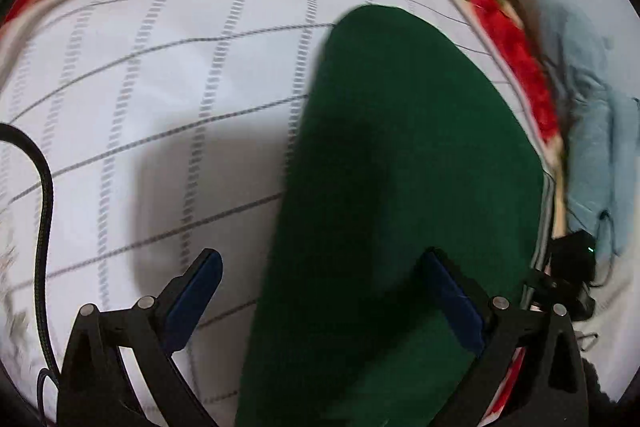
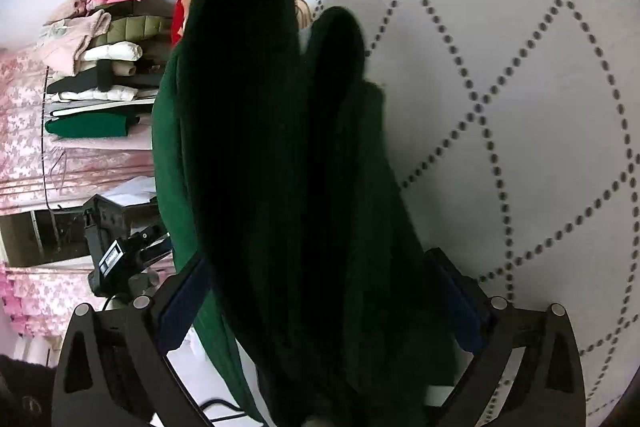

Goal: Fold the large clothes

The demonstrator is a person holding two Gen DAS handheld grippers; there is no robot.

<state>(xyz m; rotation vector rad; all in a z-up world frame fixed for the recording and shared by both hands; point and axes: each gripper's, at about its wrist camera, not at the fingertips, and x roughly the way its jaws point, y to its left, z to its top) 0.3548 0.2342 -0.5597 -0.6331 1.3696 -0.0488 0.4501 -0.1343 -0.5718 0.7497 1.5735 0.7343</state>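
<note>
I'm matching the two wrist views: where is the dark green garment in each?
Left wrist: the green garment fills centre-right, running down between the fingers.
Right wrist: the green garment hangs bunched through the centre.
Shared landmark: the white dotted-grid bedsheet.

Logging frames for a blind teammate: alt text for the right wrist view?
A dark green garment hangs bunched in folds between the open right gripper fingers, over a white quilted bed cover. A stack of folded clothes sits at left.
</note>
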